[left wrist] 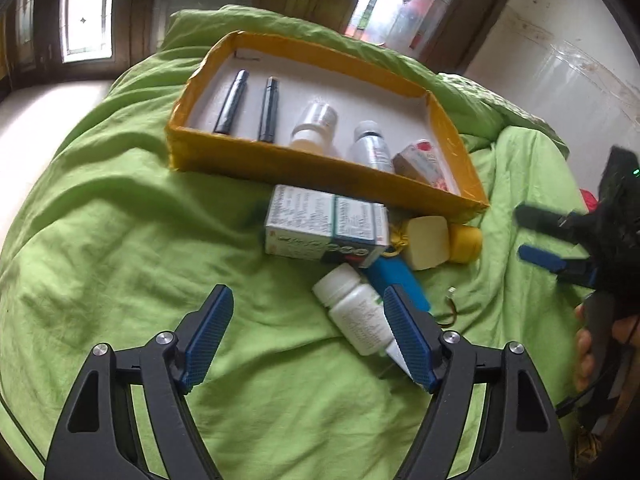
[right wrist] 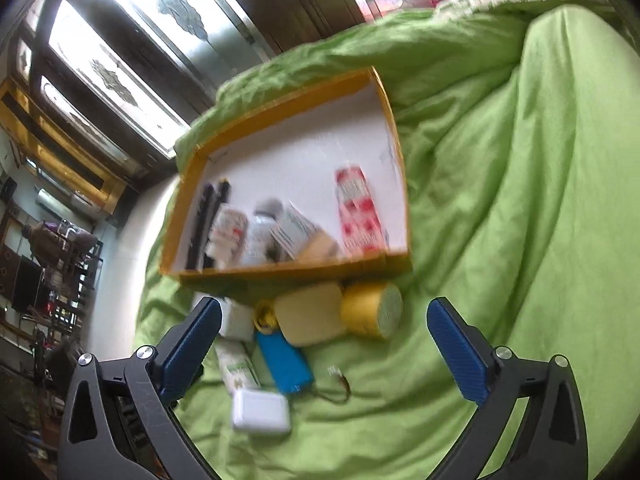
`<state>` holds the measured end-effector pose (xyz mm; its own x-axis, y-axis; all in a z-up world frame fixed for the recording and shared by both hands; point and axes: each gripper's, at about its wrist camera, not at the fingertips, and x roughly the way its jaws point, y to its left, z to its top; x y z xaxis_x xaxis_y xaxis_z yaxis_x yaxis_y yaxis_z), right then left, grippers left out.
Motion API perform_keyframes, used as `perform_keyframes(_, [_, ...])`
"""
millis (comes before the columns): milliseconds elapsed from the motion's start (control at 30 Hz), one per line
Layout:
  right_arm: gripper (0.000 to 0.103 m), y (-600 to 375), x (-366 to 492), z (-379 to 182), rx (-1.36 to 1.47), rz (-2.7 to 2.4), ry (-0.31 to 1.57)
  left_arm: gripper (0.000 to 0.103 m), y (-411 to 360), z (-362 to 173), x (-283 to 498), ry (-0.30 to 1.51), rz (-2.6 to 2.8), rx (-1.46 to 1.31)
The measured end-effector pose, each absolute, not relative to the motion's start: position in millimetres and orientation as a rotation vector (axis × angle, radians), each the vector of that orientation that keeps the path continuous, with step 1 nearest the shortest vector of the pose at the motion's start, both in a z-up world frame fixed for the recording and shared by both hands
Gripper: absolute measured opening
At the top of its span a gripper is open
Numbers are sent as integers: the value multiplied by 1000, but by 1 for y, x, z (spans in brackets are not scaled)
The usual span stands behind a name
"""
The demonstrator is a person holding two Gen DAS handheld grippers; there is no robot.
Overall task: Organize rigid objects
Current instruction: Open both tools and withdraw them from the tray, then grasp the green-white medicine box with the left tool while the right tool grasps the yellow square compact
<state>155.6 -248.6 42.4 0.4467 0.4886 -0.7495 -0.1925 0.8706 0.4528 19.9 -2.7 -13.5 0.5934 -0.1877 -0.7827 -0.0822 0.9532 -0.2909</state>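
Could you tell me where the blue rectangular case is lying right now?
In the left wrist view, the blue case lies on the green sheet outside the yellow tray, between the white bottle and the cream block.

Left gripper (left wrist: 308, 334): matte black plastic linkage arms with triangular cutouts, silver round-head pivot screws, blue ribbed pads (left wrist: 210, 332) on each finger. Right gripper (right wrist: 324, 344): same build, black frame, silver screws, blue textured pads (right wrist: 456, 352). Seen from the left wrist camera, the right unit carries a small green LED and a thin black cable trailing below the handle.
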Motion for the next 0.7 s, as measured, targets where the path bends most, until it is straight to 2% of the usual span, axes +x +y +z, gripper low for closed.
perform_keyframes(133, [101, -257, 152, 22, 358, 397, 1099, 79, -12, -9, 28, 938, -87, -266])
perform_keyframes(300, [101, -258, 150, 22, 403, 429, 1085, 79, -20, -8, 47, 938, -98, -221])
perform_keyframes(467, [101, -253, 149, 8, 470, 486, 1147, 80, -25, -13, 70, 947, -86, -190])
perform_keyframes(567, [101, -251, 148, 4, 482, 498, 1166, 83, -29, -19, 82, 973, -84, -170])
perform_keyframes(700, [101, -246, 146, 3, 481, 510, 1165, 83, -27, -33, 87, 1006, -68, -171])
